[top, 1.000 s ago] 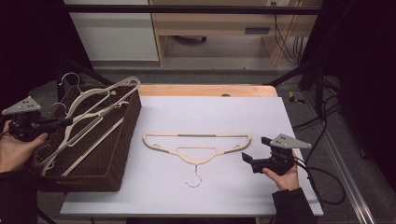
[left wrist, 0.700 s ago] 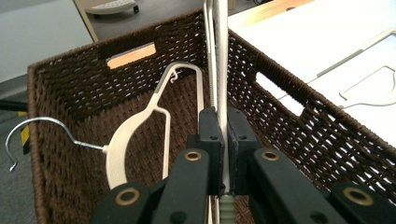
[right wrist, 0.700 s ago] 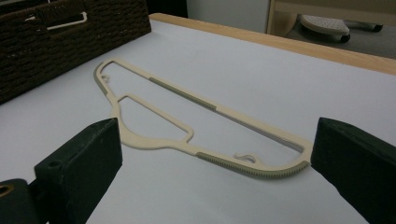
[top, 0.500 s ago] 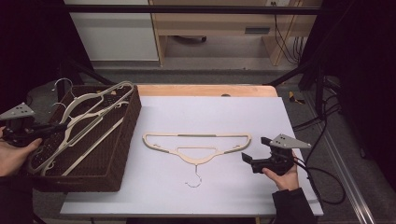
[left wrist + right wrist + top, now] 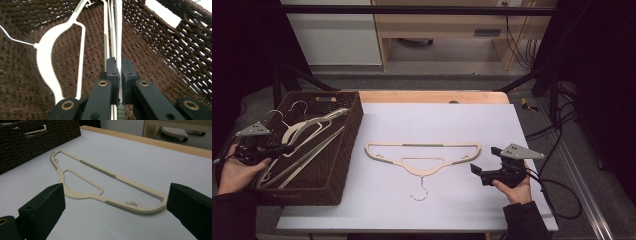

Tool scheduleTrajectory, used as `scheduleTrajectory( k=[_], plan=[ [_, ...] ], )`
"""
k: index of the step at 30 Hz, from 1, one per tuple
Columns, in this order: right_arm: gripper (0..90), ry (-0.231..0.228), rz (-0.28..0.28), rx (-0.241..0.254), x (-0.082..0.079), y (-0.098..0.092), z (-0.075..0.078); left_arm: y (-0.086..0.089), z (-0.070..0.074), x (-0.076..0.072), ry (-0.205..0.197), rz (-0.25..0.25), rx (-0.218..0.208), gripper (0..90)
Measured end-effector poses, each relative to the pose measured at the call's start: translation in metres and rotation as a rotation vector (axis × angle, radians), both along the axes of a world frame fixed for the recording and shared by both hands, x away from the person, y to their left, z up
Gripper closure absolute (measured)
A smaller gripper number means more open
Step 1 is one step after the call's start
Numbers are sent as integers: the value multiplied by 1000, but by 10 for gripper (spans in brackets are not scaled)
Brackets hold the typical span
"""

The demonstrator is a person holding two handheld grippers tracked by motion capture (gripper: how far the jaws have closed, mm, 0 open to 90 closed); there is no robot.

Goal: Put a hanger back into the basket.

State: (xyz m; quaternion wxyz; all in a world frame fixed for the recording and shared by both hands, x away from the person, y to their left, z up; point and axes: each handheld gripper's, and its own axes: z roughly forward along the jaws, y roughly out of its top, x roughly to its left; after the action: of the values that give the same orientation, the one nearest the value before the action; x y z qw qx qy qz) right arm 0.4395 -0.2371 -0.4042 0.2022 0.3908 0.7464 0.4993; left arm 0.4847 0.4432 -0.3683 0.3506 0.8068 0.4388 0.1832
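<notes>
Right gripper (image 5: 482, 170) sits near the table's (image 5: 452, 120) front right corner, held by the right hand (image 5: 513, 186), jaws spread wide with nothing between them. In the right gripper view the two black jaws stand far apart at the bottom corners, aimed across the white top at the cream hanger (image 5: 105, 186) lying flat just ahead. That hanger (image 5: 422, 154) rests about mid-table, straight bar toward the far edge, wire hook (image 5: 420, 191) pointing to the front edge, grey ribbed strips on its shoulders. It is close to the right gripper, not touching.

Left gripper (image 5: 287, 148) is at the table's left side, over the near-left part of the brown wicker basket (image 5: 344, 150), held by the left hand (image 5: 234, 170). Jaws pressed together, pinching the thin edge of a hanger in the basket (image 5: 119, 32); the left gripper view shows the pads clamped on that pale strip, which runs straight up away from the jaws. Another white hanger (image 5: 47, 60) lies beside it against the woven basket floor, wire hook off to the left.

The high view shows several pale hangers (image 5: 309, 137) piled slantwise in the basket, hooks toward its far left corner. The basket takes the table's left edge, front to roughly mid-depth. Bare wood strip (image 5: 432, 96) along the far edge.
</notes>
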Motion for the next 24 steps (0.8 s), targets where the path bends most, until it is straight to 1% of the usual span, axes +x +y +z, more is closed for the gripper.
scheduleTrajectory(
  k=[1, 3, 6, 7, 8, 10, 12, 14, 16, 18, 19, 20, 21, 22, 24],
  plan=[
    [24, 0, 1, 0, 0, 0, 0, 1, -2, 0, 11, 8, -4, 868],
    [24, 1, 1, -1, 0, 0, 0, 2, -4, 0, 18, 21, -8, 867],
    [24, 1, 0, 0, 0, 0, 0, 2, -6, 2, 30, 40, -1, 863],
    [24, 1, 0, -1, 0, 0, 0, 1, -6, 2, 39, 48, 7, 861],
    [24, 2, 1, -2, 0, 0, 0, 0, -7, 3, 49, 65, 35, 853],
    [24, 2, 1, -3, 0, 0, 0, 0, -8, 5, 69, 78, 72, 835],
    [24, 2, 2, 0, 0, 0, 0, -1, -8, 6, 83, 93, 91, 831],
    [24, -1, 5, -4, 0, -1, 0, 0, -9, 7, 92, 111, 93, 829],
    [24, -2, 6, -2, 0, -1, 1, 0, -10, 8, 91, 126, 88, 828],
    [24, -1, 5, 2, 0, -1, 1, 0, -10, 9, 104, 137, 102, 825],
    [24, -2, 7, -1, 0, -1, 1, 0, -11, 10, 107, 159, 111, 816],
    [24, -2, 6, -1, 0, -1, 0, 1, -12, 11, 116, 171, 125, 804],
    [24, -1, 6, -1, 0, 0, 0, 1, -13, 11, 118, 187, 130, 788],
    [24, 3, 4, 5, 0, 1, 0, 1, -13, 12, 118, 205, 131, 778],
    [24, 4, 6, 0, 0, 1, 0, 4, -15, 14, 126, 224, 124, 768]
  ],
)
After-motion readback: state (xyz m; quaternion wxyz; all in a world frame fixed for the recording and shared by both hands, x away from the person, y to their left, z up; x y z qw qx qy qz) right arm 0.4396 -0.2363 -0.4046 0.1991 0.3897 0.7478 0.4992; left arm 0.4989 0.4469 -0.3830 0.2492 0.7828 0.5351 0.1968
